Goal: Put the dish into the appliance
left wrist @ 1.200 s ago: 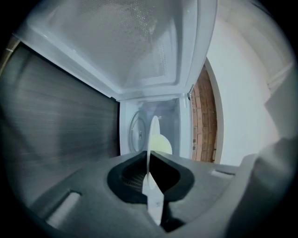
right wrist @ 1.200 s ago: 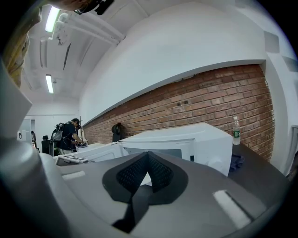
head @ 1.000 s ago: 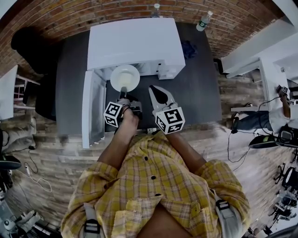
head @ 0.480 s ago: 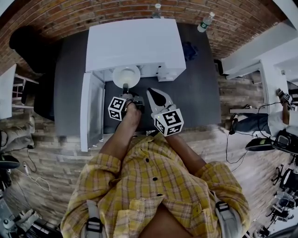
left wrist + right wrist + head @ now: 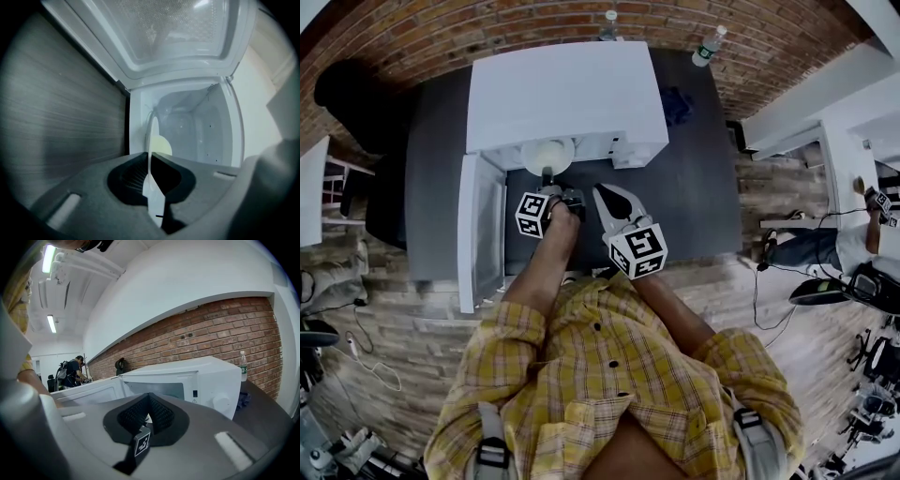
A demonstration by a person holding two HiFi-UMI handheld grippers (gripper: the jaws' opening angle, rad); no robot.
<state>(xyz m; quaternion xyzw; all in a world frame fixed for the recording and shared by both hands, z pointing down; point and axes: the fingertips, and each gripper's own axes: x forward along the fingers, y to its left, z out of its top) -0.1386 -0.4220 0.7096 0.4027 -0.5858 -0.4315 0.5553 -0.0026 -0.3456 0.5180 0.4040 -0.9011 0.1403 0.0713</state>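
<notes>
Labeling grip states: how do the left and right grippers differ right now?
Grip: left gripper shut on the white plate's rim, right gripper shut on nothing. Position: left gripper at the open microwave's mouth, right gripper back over the dark table. Both carry marker cubes.

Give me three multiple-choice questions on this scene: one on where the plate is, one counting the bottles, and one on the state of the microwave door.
1. Where is the plate?
A. Flat on the table
B. At the mouth of the microwave
C. On top of the microwave

2. How many bottles stand at the far edge of the table?
A. None
B. Four
C. Two

3. The microwave door is:
A. Swung open
B. Shut
C. Missing

Answers:
1 B: the left gripper pinches the plate's rim at the cavity opening.
2 C: one bottle behind the microwave, another to its right.
3 A: the door stands out to the left.
</notes>
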